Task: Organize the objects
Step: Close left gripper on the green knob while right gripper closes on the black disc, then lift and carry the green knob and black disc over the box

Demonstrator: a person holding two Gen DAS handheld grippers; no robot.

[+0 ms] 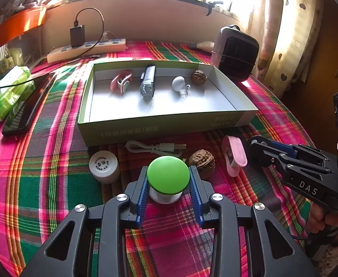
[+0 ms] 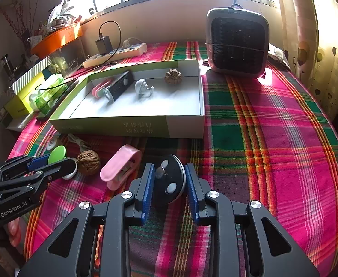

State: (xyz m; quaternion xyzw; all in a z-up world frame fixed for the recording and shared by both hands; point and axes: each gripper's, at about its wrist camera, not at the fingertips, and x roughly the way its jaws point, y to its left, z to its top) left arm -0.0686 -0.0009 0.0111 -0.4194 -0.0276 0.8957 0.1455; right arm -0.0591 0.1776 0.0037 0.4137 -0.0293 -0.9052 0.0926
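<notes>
My left gripper [image 1: 168,185] is shut on a green-capped white object [image 1: 168,175], low over the plaid cloth. My right gripper [image 2: 169,182] is shut on a black round disc [image 2: 170,181], just right of a pink clip [image 2: 120,166]. A walnut [image 1: 202,161], a white cable [image 1: 155,148] and a white bottle [image 1: 104,166] lie in front of the open box [image 1: 159,127]. Inside the box lie a pink clip [image 1: 121,82], a silver-black device [image 1: 147,80], a white figurine [image 1: 179,84] and a second walnut [image 1: 198,77].
A small heater [image 2: 237,42] stands at the back right. A power strip [image 1: 86,49] with a charger lies behind the box. A dark phone [image 1: 28,106] and a green tissue pack [image 1: 7,90] lie on the left. A curtain [image 1: 291,34] hangs at right.
</notes>
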